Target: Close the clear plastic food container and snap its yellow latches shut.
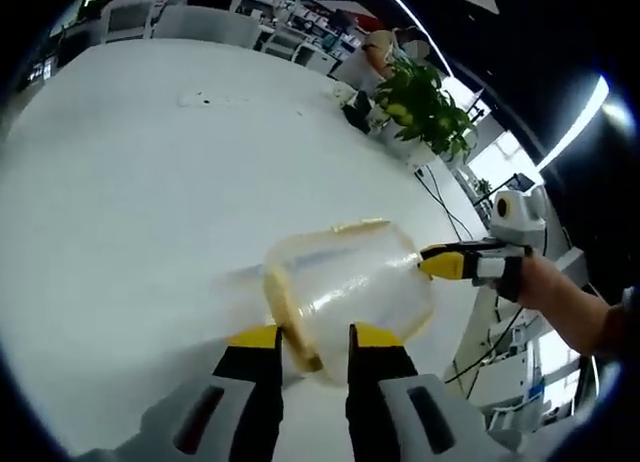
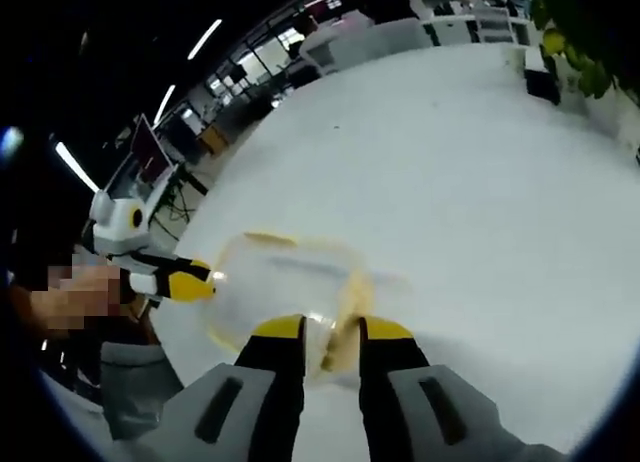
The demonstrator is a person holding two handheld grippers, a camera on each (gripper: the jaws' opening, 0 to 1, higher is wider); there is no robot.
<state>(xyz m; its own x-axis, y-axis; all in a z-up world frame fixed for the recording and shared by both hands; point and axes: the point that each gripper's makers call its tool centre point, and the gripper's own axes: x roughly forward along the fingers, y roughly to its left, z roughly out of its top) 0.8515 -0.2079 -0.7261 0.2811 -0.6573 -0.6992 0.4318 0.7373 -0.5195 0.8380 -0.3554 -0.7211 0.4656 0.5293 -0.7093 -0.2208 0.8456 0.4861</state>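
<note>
The clear plastic food container [image 1: 350, 282] is held up over the white table [image 1: 140, 192]. My left gripper [image 1: 315, 334] grips its near rim, where a yellow latch strip [image 1: 285, 312] runs between the jaws. From the right, my right gripper [image 1: 445, 264] holds the opposite side. In the right gripper view the container [image 2: 285, 277] is again between the jaws of the right gripper [image 2: 332, 327], with a yellow latch [image 2: 350, 307] at its tips. The left gripper [image 2: 190, 282] meets the container's far edge from the left. Whether the lid is fully seated is hard to tell.
A potted green plant [image 1: 430, 107] stands at the table's far right edge, with a small dark object [image 1: 357, 110] beside it. Chairs [image 1: 200, 22] line the far end. A hand [image 1: 545, 287] holds the right gripper. Desks and a monitor [image 2: 150, 147] lie beyond the table [image 2: 480, 182].
</note>
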